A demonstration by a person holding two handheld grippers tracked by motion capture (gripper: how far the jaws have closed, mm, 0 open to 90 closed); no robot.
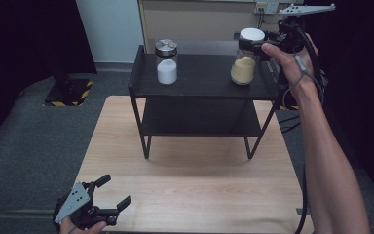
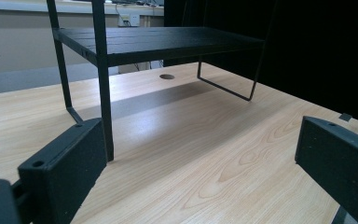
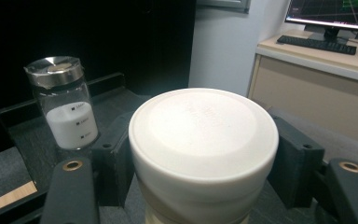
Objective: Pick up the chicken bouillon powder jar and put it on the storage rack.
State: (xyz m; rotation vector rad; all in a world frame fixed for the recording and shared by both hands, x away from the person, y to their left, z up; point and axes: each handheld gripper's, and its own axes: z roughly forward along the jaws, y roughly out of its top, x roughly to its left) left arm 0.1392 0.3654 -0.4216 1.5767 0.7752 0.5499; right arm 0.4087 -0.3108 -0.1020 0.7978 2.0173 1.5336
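The glass jar with the white lid and tan powder inside stands at the upper right of the high view, at the right end of the top of the black two-tier metal rack, and it is the thing we take the work to be about.

Going left to right: at the lower left of the high view our left gripper rests low over the near edge of the pale wooden worktop. Its jaws stand wide apart with nothing between them; in the left gripper view they frame only bare wood and a leg of the rack. Further right, at the upper middle, a second glass jar with a steel lid and white powder stands on the left part of the rack's top, well apart from the first jar.

At the upper right our right gripper has its jaws clamped on the white lid; in the right gripper view a black pad presses each side of it.

We judge the step in hand to be the grasp or placing of this jar at the rack's top. Whether its base rests on the shelf or hangs just above it we cannot tell. If it is being lifted, the next move calls for a straight rise clear of the shelf's raised edge, kept upright. If it is being set down, we need its base flat before the jaws part.
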